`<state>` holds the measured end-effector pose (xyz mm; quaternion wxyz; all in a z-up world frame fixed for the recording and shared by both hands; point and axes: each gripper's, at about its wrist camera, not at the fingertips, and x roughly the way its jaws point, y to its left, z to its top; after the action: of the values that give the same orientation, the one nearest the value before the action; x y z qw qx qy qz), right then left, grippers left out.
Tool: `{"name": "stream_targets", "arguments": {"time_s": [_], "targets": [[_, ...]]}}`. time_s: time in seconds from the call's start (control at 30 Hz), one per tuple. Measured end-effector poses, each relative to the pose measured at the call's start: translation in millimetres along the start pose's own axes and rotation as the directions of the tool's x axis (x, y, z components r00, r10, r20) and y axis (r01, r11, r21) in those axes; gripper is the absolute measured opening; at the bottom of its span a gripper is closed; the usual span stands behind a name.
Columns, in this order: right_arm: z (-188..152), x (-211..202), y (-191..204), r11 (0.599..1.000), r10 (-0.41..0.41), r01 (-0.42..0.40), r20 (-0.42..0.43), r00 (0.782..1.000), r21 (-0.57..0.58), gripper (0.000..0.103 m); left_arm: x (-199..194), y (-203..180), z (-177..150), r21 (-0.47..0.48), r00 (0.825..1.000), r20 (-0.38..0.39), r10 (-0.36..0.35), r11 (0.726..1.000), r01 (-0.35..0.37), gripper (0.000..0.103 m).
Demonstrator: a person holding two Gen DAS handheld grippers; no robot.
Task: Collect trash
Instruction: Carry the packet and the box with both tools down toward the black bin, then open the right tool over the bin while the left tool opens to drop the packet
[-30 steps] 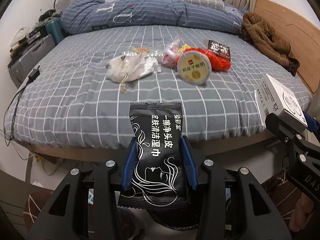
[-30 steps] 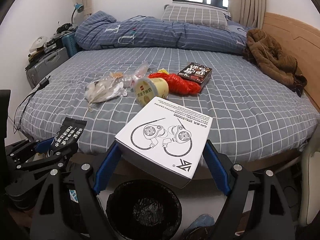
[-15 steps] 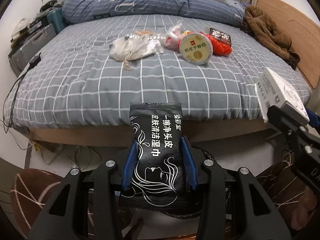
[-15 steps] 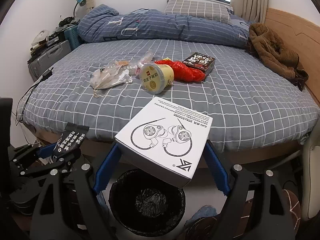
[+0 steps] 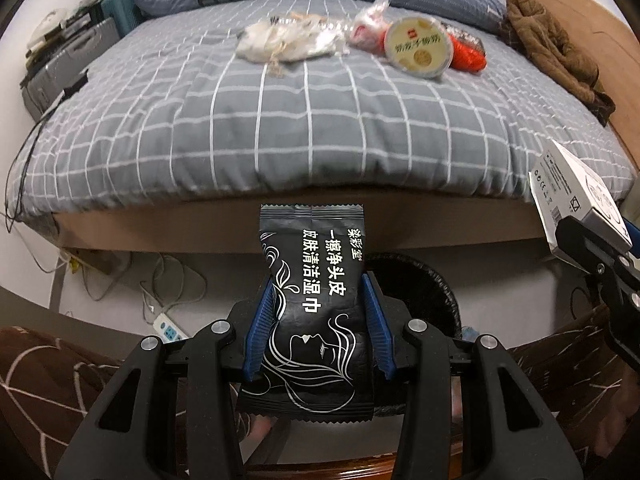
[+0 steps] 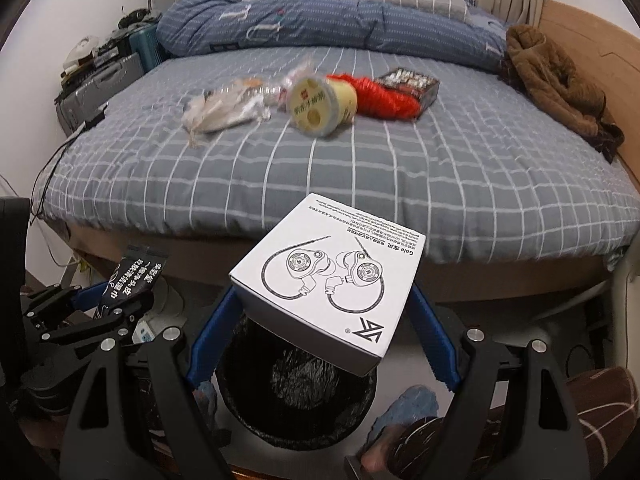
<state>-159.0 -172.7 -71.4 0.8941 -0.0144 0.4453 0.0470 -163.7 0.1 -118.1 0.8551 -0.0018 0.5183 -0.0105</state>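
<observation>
My left gripper (image 5: 318,300) is shut on a black wet-wipe packet (image 5: 314,308) with white lettering, held upright in front of the bed's edge. My right gripper (image 6: 326,300) is shut on a white earphone box (image 6: 332,280), hanging over a black bin (image 6: 296,392) lined with a dark bag. The bin's rim (image 5: 436,280) shows behind the packet in the left wrist view. More trash lies on the bed: a crumpled white bag (image 5: 288,42), a yellow cup (image 6: 320,104), a red net (image 6: 388,98) and a dark box (image 6: 412,84).
The bed (image 6: 440,168) has a grey checked cover, a blue duvet and a brown jacket (image 6: 560,80) at the right. Suitcases (image 5: 68,60) stand at the left wall. Cables and a power strip (image 5: 168,330) lie on the floor. Legs in brown patterned trousers (image 5: 48,372) flank the bin.
Both grippers have sunk and tipped further down with their loads. The bed has slid up in both views and the bin now shows larger under the box.
</observation>
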Motion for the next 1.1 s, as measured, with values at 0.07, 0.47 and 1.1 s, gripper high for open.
{"name": "stream_targets", "arguments": {"time_s": [0.07,0.47,1.1], "targets": [[-6,9,2,1.000,0.001,-0.001,-0.021,1.000,-0.002,0.079,8,0,-3,0.000,1.000,-0.014,-0.002,1.000,0.002,0.043],[-33,69,-1,1.000,0.025,-0.023,-0.163,0.986,0.018,0.079,62,-3,-18,0.013,0.993,-0.118,-0.025,1.000,0.027,0.043],[-56,151,18,0.997,0.078,-0.071,-0.375,0.924,0.035,0.079,126,14,-28,-0.017,0.965,-0.259,0.036,0.999,-0.042,0.043]]}}
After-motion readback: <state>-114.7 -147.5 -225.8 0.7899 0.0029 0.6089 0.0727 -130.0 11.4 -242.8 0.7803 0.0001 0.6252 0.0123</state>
